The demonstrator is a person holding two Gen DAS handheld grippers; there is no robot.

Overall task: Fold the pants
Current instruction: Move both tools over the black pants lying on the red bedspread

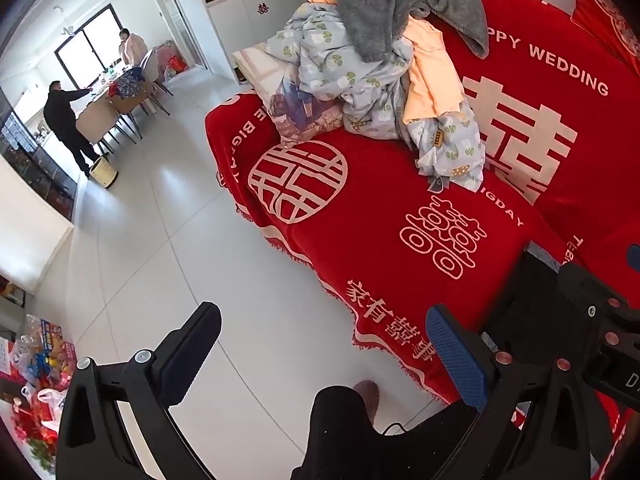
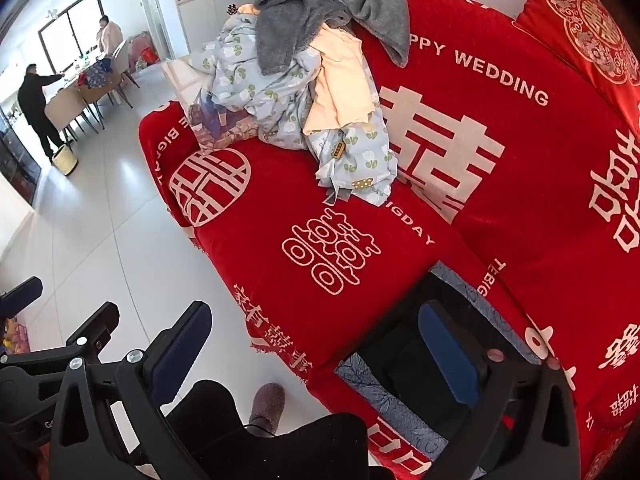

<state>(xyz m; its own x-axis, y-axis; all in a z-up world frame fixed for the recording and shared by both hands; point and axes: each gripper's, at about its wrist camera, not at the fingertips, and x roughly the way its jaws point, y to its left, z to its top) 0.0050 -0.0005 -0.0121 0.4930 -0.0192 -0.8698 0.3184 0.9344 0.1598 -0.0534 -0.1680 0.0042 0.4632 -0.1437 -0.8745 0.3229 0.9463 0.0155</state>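
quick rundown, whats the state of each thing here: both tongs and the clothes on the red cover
left tongs: open, empty, held above the floor by the cover's edge
right tongs: open, empty, over the cover's front edge
grey fleece garment: crumpled, on top of the heap
peach garment: unfolded, draped down the heap's side
floral blue clothes: bunched, unfolded, spilling onto the cover
red wedding cover: spread over the seat

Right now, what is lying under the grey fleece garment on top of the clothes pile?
Under the grey fleece garment lie a floral light-blue garment and a peach garment, all on the red wedding cover. Anything deeper in the pile is covered.
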